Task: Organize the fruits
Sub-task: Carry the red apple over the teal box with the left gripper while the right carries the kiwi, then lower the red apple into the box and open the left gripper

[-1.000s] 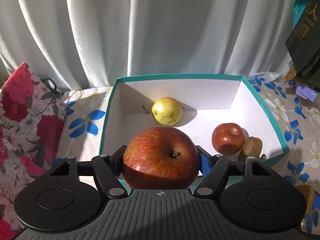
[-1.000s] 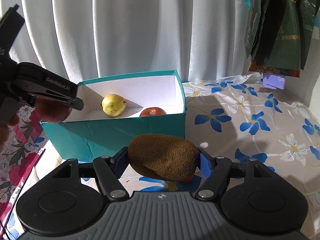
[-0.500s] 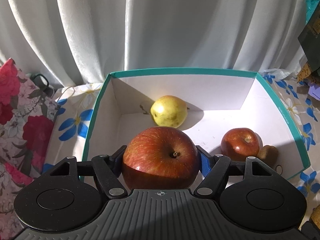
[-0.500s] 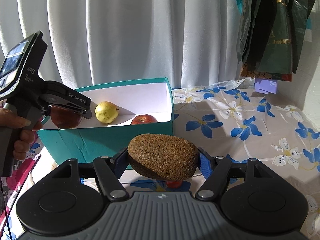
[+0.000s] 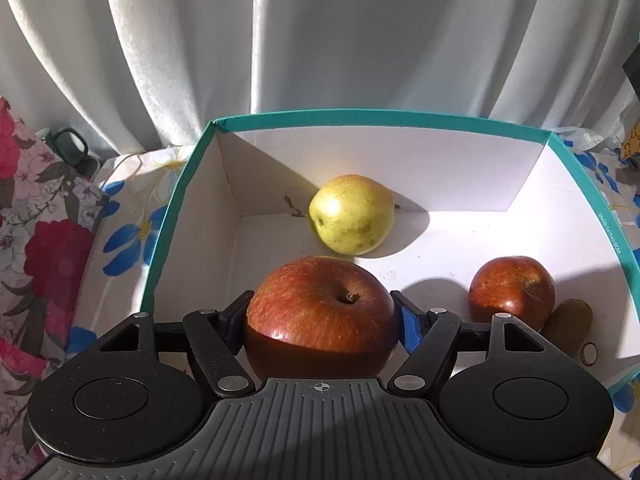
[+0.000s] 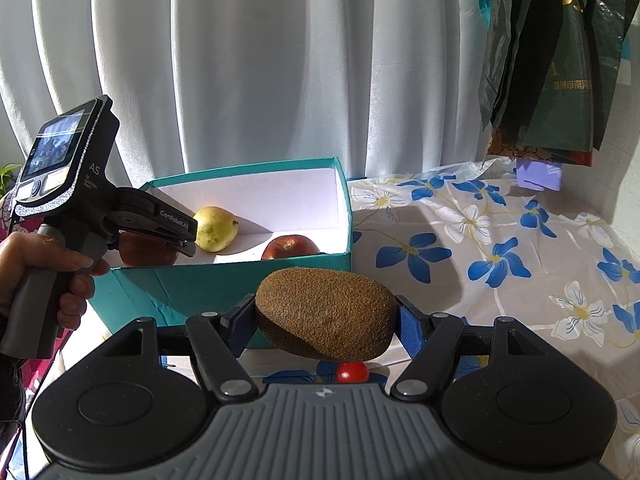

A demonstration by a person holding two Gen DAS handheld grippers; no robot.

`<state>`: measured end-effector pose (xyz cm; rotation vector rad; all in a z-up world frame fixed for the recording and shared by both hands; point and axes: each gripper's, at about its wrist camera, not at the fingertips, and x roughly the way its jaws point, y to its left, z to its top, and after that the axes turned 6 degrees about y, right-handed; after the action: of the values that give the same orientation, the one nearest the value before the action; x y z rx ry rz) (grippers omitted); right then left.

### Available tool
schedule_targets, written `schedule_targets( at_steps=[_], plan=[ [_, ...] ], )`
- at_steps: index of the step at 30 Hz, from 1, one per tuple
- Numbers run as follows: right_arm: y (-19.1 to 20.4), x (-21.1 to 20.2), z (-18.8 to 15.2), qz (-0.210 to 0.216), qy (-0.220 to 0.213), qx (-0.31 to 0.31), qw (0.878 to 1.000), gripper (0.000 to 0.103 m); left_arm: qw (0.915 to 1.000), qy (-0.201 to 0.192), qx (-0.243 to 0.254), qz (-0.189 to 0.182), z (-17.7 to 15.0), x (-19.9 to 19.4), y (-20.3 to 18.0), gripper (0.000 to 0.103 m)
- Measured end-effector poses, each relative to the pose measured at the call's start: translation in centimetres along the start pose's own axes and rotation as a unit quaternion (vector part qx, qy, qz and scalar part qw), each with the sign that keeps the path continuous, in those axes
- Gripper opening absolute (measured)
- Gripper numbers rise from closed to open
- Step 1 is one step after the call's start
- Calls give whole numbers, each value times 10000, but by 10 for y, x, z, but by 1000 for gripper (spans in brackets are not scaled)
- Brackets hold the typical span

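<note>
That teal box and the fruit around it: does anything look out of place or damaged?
One stray: a small red fruit, perhaps a cherry tomato, sits on the flowered tablecloth outside the teal box, beneath the held kiwi. Nothing looks damaged.

A white pleated curtain point(image 6: 260, 60) hangs behind the counter, which is covered by a translucent cloth printed with blue and white flowers point(image 6: 500, 240). Dark green plastic bags point(image 6: 556, 52) hang at the upper right above a small lilac box point(image 6: 538, 174). A red-and-pink floral fabric point(image 5: 36, 248) lies at the left.
</note>
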<state>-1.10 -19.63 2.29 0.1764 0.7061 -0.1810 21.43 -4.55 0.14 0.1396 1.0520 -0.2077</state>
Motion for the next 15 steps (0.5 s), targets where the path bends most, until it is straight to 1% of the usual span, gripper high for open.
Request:
schedule_targets(
  at_steps=[5,8,15],
  plan=[
    [-1,0,4,-50,-37,6,10000,71,10000,76,-46,-28,4,9,1,76],
    [-1,-1,6,-69,-57,10,10000,71,9998,109,-98,-97,5,9,3,76],
    [1,-3,7,-72,-77,-6,9999,71,9998,113,-109,-97,5,9,5,76]
  ],
)
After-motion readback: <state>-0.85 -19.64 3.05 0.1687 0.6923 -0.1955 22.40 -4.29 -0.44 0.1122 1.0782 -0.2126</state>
